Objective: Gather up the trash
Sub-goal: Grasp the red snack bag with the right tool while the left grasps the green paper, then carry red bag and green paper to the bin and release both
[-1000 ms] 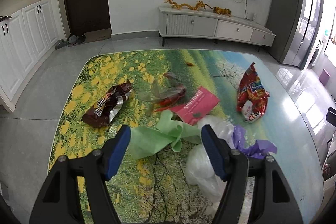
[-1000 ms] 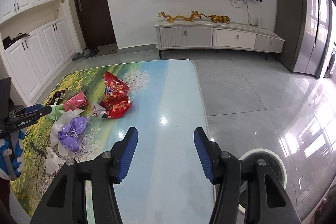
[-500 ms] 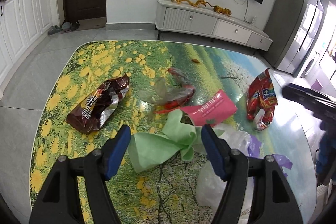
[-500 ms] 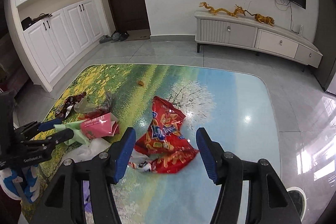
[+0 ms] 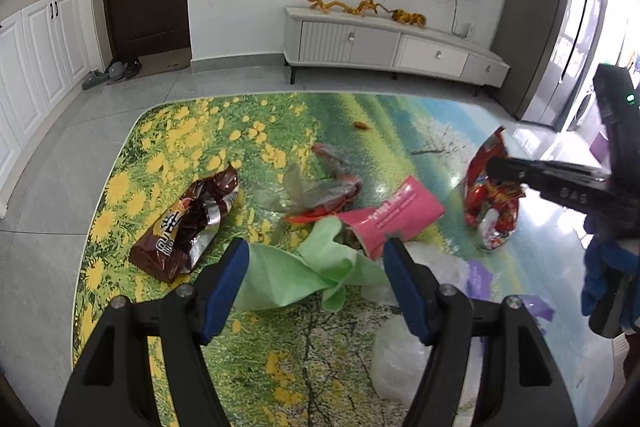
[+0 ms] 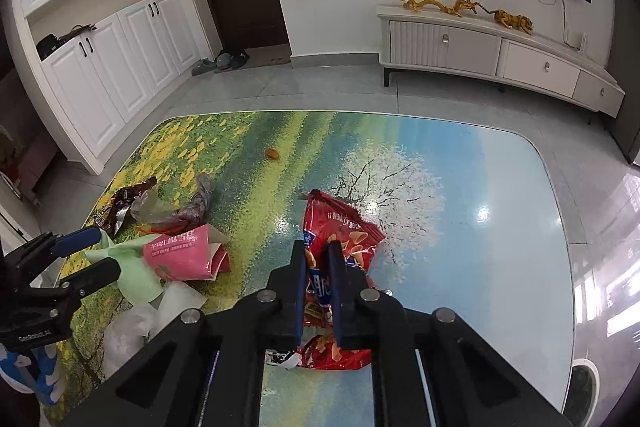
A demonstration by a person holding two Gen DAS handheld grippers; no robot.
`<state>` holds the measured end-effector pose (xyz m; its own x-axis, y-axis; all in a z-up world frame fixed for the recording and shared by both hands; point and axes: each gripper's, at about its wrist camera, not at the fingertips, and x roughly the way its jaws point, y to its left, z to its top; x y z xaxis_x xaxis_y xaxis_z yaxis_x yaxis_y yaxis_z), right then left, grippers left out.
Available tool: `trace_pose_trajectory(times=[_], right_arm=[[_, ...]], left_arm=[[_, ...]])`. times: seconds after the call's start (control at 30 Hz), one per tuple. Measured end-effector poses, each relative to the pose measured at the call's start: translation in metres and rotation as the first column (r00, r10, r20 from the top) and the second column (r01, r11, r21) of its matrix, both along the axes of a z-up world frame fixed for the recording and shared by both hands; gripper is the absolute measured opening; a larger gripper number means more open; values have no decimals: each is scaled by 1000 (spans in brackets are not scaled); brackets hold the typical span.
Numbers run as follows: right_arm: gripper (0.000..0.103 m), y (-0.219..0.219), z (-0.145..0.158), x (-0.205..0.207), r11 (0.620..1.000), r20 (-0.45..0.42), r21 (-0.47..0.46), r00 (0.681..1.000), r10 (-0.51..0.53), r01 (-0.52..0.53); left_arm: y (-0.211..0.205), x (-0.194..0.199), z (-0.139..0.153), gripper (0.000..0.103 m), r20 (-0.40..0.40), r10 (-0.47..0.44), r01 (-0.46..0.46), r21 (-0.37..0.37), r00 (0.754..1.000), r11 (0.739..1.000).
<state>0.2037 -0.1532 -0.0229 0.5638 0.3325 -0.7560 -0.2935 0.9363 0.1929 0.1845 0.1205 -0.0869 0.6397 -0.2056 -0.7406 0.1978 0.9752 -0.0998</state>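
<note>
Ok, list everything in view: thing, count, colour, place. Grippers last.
chip bag: 1, red, mid-table, between the right gripper's fingers
carton: 1, pink, mid-table, beside the green bag
green bag: 1, light green, near edge, ahead of the left gripper
brown wrapper: 1, brown and silver, left side
clear wrapper: 1, clear with red, behind the carton
white bags: crumpled, white, near edge
purple bag: 1, purple, near edge
crumb: 1, orange, far side
table: 1, landscape print
left gripper: open
right gripper: shut on the chip bag
</note>
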Motion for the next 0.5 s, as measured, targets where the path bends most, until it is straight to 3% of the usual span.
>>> trace_pose_trajectory(times=[0.03, 0.07, 0.13, 0.27, 0.5], right_arm=[[8, -1, 1, -1, 1000, 5, 4, 1000, 0, 0], [8, -1, 2, -3, 1000, 11, 6, 1000, 0, 0], [8, -2, 6, -6, 1000, 24, 10, 1000, 1, -1], [7, -9, 17, -17, 999, 58, 45, 998, -3, 0], [7, -27, 49, -45, 993, 138, 117, 990, -19, 2]], left_arm=[[1, 0, -2, 54, -6, 5, -5, -7, 1000, 1000], [2, 1, -5, 33, -22, 0, 0, -24, 1000, 1000], [5, 0, -9, 21, -45, 4, -5, -37, 999, 999], [10, -11, -4, 19, -21, 13, -14, -48, 1000, 999], [18, -38, 34, 19, 61, 52, -49, -52, 997, 997]])
